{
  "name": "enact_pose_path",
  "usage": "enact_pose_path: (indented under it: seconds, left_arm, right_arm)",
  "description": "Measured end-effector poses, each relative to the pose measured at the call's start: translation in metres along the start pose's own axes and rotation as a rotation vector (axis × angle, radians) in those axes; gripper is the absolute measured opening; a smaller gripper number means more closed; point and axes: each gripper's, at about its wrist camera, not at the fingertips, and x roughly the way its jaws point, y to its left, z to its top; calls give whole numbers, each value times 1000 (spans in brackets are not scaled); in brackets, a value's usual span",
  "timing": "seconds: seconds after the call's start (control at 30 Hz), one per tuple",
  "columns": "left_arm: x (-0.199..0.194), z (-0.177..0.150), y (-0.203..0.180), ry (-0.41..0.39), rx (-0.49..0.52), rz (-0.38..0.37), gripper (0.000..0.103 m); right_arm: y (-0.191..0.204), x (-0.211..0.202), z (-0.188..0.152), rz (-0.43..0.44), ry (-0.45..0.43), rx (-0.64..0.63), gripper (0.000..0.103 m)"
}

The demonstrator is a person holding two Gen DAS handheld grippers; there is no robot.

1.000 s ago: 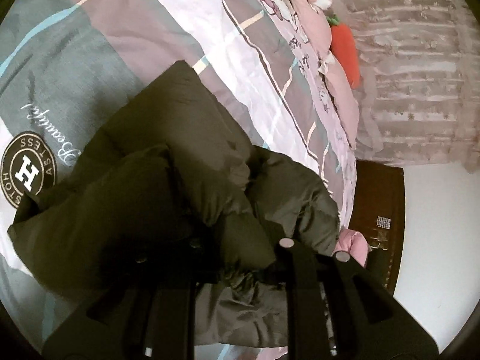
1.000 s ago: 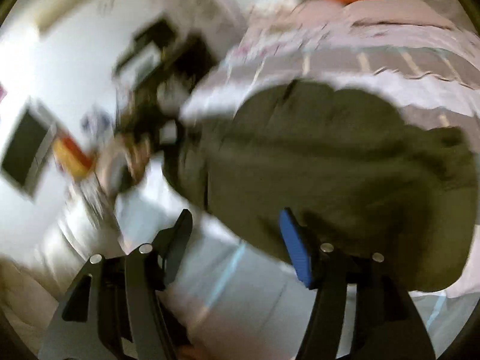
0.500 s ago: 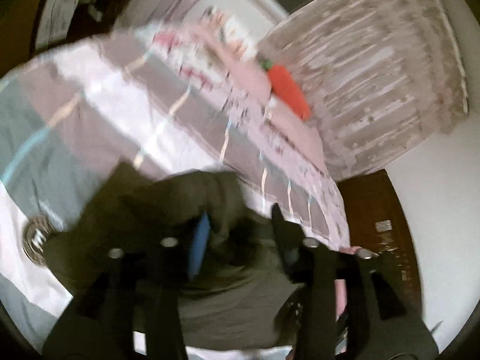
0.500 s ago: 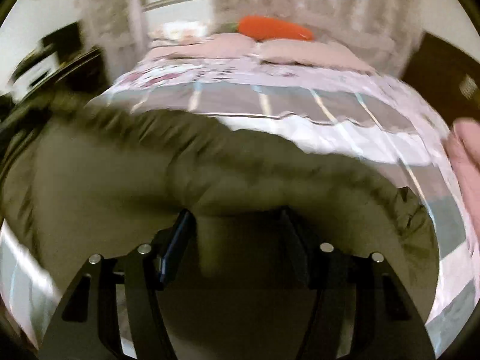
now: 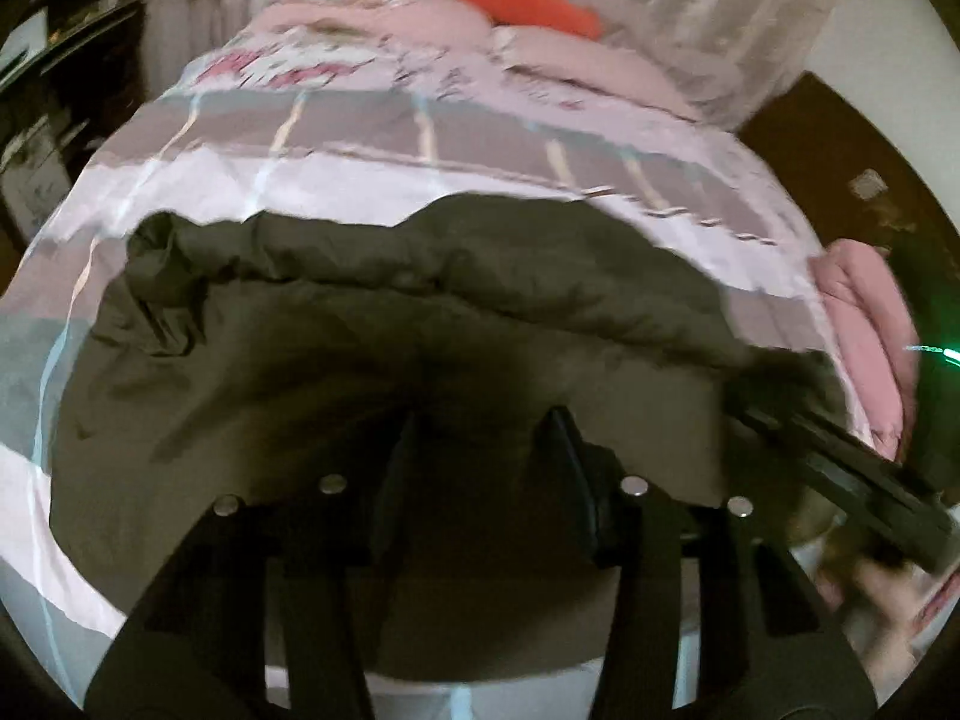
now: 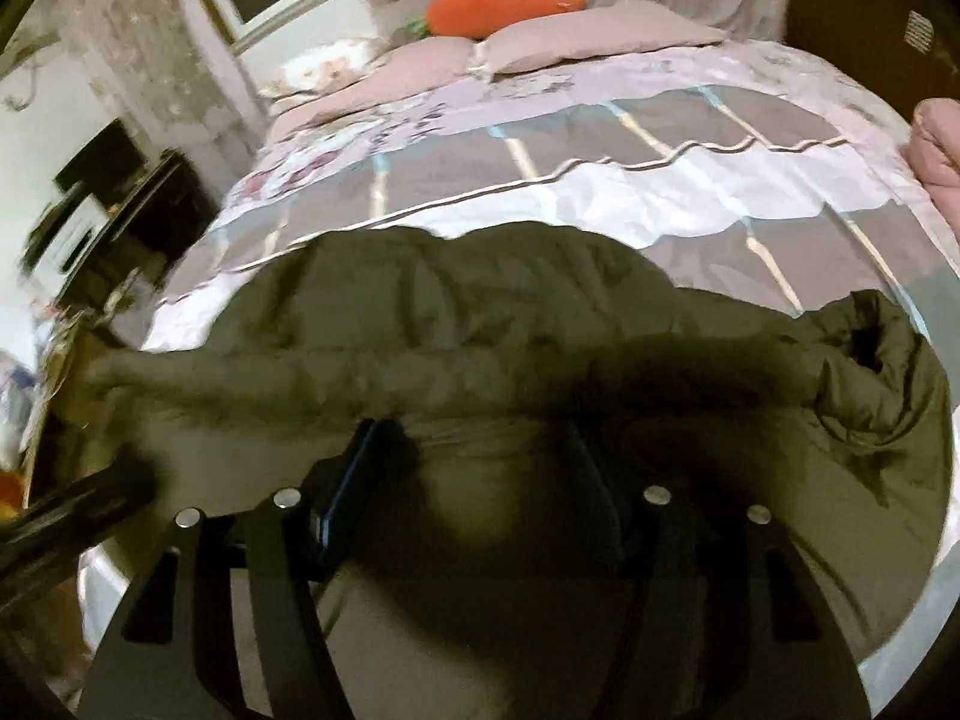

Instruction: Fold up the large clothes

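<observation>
Olive-green jacket (image 5: 420, 324) on pink, grey and white striped bedspread (image 5: 372, 138); orange carrot plush (image 6: 504, 9).

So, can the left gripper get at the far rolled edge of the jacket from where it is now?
Probably yes. The left gripper is open over the jacket, and nothing lies between it and the rolled edge.

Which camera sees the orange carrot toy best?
The right wrist view. There the carrot toy lies whole and fairly sharp on the pink pillows at the head of the bed. In the left wrist view the same toy is also whole, but softer and blurred.
</observation>
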Motion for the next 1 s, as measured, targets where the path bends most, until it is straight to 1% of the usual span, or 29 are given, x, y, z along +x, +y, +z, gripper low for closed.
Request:
enact_pose_path:
  seconds: [0.07,0.1,0.13,0.2,0.27,0.3,0.37,0.43,0.5,0.53,0.57,0.6,0.63,0.7,0.77,0.83,0.87,0.9,0.93,0.97,1.0]
  left_arm:
    - [10,6,24,7,-98,32,45]
    - [13,7,33,10,-130,45,42]
    - [17,9,41,15,-154,66,40]
    - [24,11,50,19,-167,106,39]
    - [30,10,56,24,-170,149,39]
    - [31,12,57,28,-172,153,39]
    - [34,11,60,32,-157,170,39]
    - [36,11,59,29,-116,222,40]
    - [41,9,64,39,-99,278,40]
    - [43,8,68,51,-113,281,40]
    - [46,7,77,68,-149,270,40]
    - [47,7,82,77,-167,265,40]
    - [48,7,86,86,-181,263,40]
    - [48,6,90,96,-174,285,40]
    - [47,6,97,105,-181,288,40]
    - [45,6,114,118,-228,261,38]
    - [42,4,126,122,-261,250,35]
    - [41,3,131,123,-276,254,32]
    - [37,2,138,119,-299,255,31]
    - [32,2,143,112,-323,251,28]
    - [28,2,146,103,-343,252,27]
  right_arm:
    - [8,-9,-11,20,86,-45,63]
    - [12,-11,-16,16,120,-76,63]
    - [15,-13,-21,-4,133,-105,63]
    - [15,-15,-28,-79,107,-163,63]
    - [-2,-6,-26,-177,79,-174,63]
    - [-18,-1,-22,-222,62,-149,63]
    - [-53,9,-11,-251,51,-65,63]
    - [-88,18,-4,-323,46,16,63]
    - [-111,25,-5,-334,59,73,63]
    - [-119,28,-6,-353,66,93,64]
    - [-122,30,-7,-366,68,97,65]
    - [-124,33,-9,-377,69,91,70]
    - [-124,34,-11,-377,71,87,72]
    - [-126,38,-14,-379,81,87,73]
    - [-136,34,-15,-389,81,113,73]
    - [-156,27,-16,-422,80,174,73]
    - [-165,24,-18,-425,85,205,73]
    - [-171,24,-19,-414,92,223,73]
    - [-174,24,-20,-402,103,236,73]
    - [-173,23,-21,-411,107,229,73]
    - [-171,20,-20,-439,101,216,73]
